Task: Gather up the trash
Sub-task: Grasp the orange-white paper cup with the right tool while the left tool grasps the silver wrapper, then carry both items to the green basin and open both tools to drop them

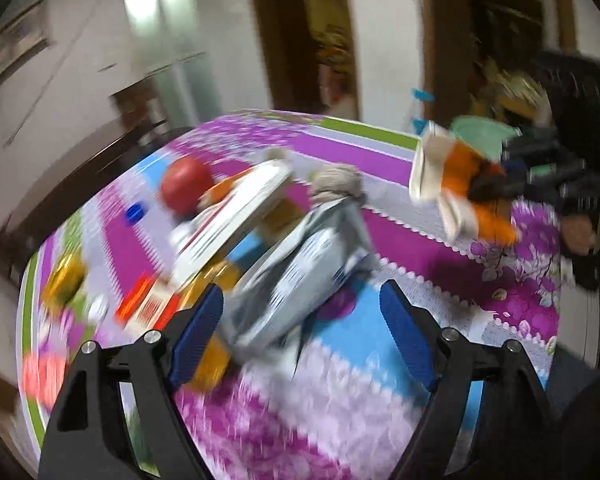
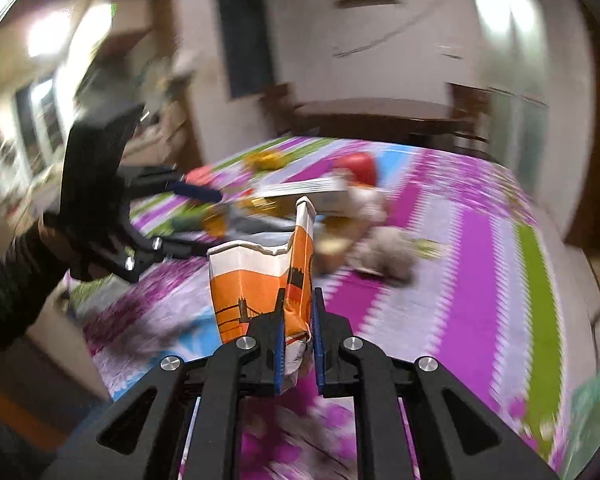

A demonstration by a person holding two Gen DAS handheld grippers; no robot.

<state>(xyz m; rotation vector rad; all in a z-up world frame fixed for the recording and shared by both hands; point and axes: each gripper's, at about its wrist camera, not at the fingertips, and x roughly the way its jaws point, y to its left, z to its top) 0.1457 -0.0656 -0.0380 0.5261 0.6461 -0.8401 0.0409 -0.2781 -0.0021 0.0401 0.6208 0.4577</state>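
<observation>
A crushed orange-and-white paper cup [image 2: 256,280] is pinched between the blue pads of my right gripper [image 2: 299,296], which is shut on it and holds it above the floor mat. In the left wrist view the same cup [image 1: 440,176] hangs at the right in the right gripper [image 1: 488,184]. My left gripper [image 1: 300,292] stands open low over the mat, with a crumpled silver-grey bag [image 1: 300,264] lying just ahead between its fingertips; the right pad [image 1: 404,336] is clear of it. The left gripper [image 2: 196,220] also shows at the left of the right wrist view, held by a dark-sleeved hand.
A purple flowered foam mat [image 1: 340,420] carries a pile: a red ball [image 1: 186,190], a white flat box [image 1: 236,216], a beige crumpled wad [image 1: 336,180], a gold wrapper [image 1: 64,280], a blue cap [image 1: 134,212], a red-and-white packet [image 1: 148,304]. A dark table [image 2: 380,116] stands behind.
</observation>
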